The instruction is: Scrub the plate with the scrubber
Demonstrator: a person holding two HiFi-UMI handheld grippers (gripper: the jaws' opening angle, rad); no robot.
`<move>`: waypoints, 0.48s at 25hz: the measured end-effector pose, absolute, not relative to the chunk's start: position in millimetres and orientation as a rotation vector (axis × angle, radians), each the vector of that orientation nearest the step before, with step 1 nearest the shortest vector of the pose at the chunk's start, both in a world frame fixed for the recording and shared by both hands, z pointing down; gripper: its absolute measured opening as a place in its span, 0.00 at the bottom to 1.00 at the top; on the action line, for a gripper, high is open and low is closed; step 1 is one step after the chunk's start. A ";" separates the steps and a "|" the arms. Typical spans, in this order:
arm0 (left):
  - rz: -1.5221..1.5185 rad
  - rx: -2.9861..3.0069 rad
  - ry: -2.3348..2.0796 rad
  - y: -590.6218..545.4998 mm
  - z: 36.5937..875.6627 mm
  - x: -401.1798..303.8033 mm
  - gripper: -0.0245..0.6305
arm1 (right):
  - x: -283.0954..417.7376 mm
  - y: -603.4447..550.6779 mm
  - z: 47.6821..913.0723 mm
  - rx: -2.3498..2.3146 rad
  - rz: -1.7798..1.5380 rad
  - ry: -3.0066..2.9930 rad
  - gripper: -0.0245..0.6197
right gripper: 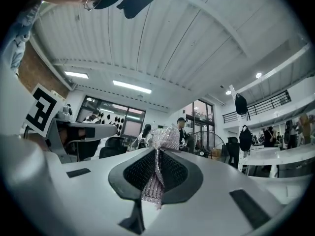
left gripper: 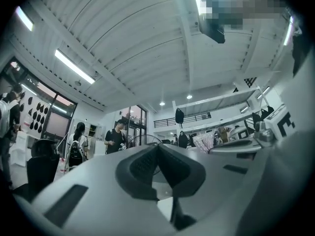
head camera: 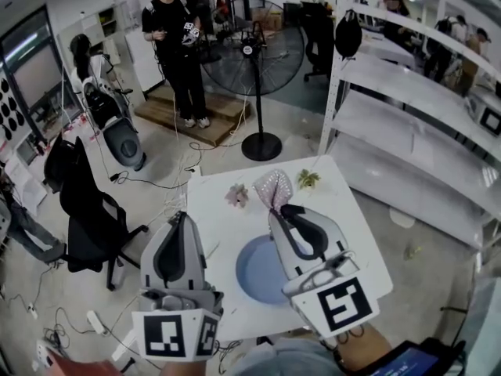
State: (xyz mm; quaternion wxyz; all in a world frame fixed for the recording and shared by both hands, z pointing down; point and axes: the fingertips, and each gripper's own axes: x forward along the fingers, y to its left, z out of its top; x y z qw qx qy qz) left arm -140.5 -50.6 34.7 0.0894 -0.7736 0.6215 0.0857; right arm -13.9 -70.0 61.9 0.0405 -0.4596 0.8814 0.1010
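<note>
Your right gripper [head camera: 283, 210] is clamped on the pink mesh scrubber [head camera: 274, 188], held up off the blue plate [head camera: 254, 276] lying on the white table [head camera: 348, 206], likely poised to scrub, while your left gripper [head camera: 182, 218] is closed, empty, beside it.

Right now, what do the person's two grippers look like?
The left gripper and the right gripper look alike. Each has a smooth pale grey shell that narrows toward black jaw pads with a fine textured surface. At the rear, each carries a white cube printed with black square markers.
</note>
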 end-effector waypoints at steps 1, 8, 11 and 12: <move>0.253 -2.305 1.845 -51.0 35.2 -138.9 0.05 | -13.2 -70.2 62.3 -1.409 0.305 2.699 0.10; 0.250 -2.310 1.833 -51.5 34.9 -136.4 0.05 | -14.0 -71.5 65.0 -1.411 0.298 2.705 0.10; 0.244 -2.309 1.837 -51.2 35.9 -138.4 0.05 | -16.2 -71.0 66.3 -1.407 0.289 2.706 0.10; 0.244 -2.308 1.838 -50.9 36.1 -139.7 0.05 | -17.4 -70.5 66.4 -1.406 0.288 2.707 0.10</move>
